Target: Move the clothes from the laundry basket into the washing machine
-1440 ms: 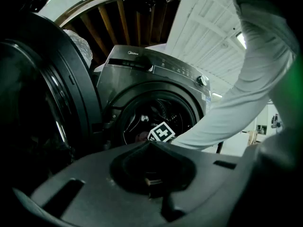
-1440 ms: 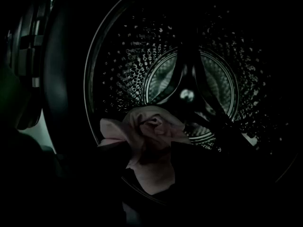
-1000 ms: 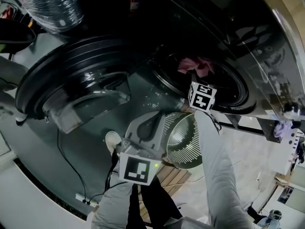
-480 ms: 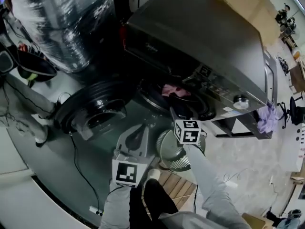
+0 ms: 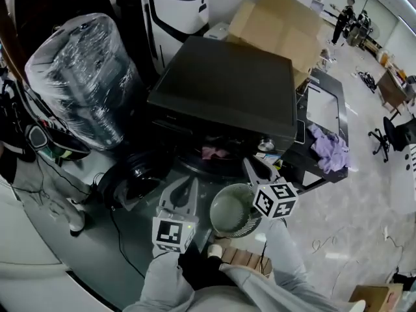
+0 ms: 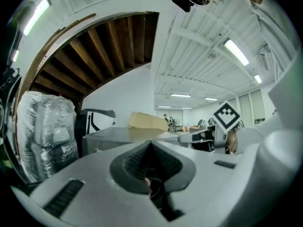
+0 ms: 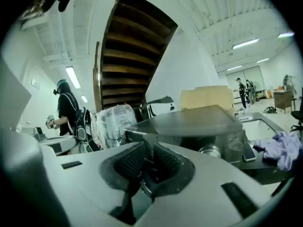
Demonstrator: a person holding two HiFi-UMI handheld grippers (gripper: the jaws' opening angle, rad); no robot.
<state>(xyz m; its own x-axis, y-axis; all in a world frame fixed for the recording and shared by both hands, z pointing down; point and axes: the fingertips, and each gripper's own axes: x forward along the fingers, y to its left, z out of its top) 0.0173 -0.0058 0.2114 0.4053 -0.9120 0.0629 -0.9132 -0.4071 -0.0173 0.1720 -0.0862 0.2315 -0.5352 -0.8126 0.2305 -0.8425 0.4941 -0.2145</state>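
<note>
Left hand-held gripper (image 6: 150, 146): jaws were pressed together, holding nothing.
Right hand-held gripper (image 7: 147, 158): jaws had just been closing, narrow gap, nothing between.
Pink garment (image 5: 214, 153): lay inside the washing machine (image 5: 227, 83) opening.
Laundry basket (image 5: 234, 212): stood just before it.

Left gripper (image 5: 190, 186) is held level, jaws together, empty; right gripper (image 5: 252, 168) tilts slightly down, jaws just closing to a slim gap, empty

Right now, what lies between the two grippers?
Head view: the laundry basket, between left gripper and right gripper, whose empty jaws have just been closing.
</note>
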